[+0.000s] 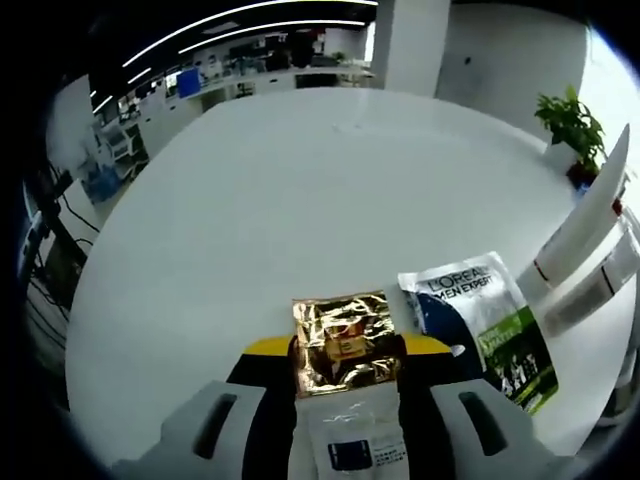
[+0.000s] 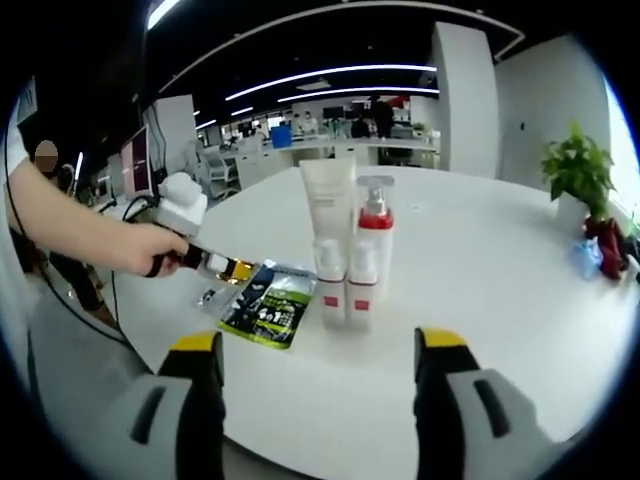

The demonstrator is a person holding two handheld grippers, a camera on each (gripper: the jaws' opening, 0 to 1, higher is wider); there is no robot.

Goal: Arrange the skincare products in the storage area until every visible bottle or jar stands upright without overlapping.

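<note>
Left gripper [image 1: 345,400] is closed on a gold foil sachet [image 1: 343,340], pinched flat between the jaws, with a white printed part of the pack below the foil. In the right gripper view the same gripper [image 2: 215,264] is seen held by a hand [image 2: 140,247] just above the counter [image 2: 480,260], near the flat L'Oreal sachet [image 2: 265,305].

Right gripper [image 2: 318,385] is held wide open, nothing between the jaws, aimed at the upright pair.

White tube [image 2: 328,230] and red-capped pump bottle [image 2: 370,250] stand upright, touching side by side, mid-counter. L'Oreal sachet [image 1: 485,325] lies flat just beside them, apart from the foil one. Tube base is seen at the right edge of the left gripper view [image 1: 590,230].

Step judged in hand: placing of the foil sachet; bottles already sorted. Next move calls for a set-down on bare counter clear of the L'Oreal sachet, no overlap, then release. Whether sachets can be stood up cannot be told; flat and separate looks realistic. Risk: bottles being knocked on approach.

Potted plant [image 2: 578,175] sits well apart at the counter edge.
</note>
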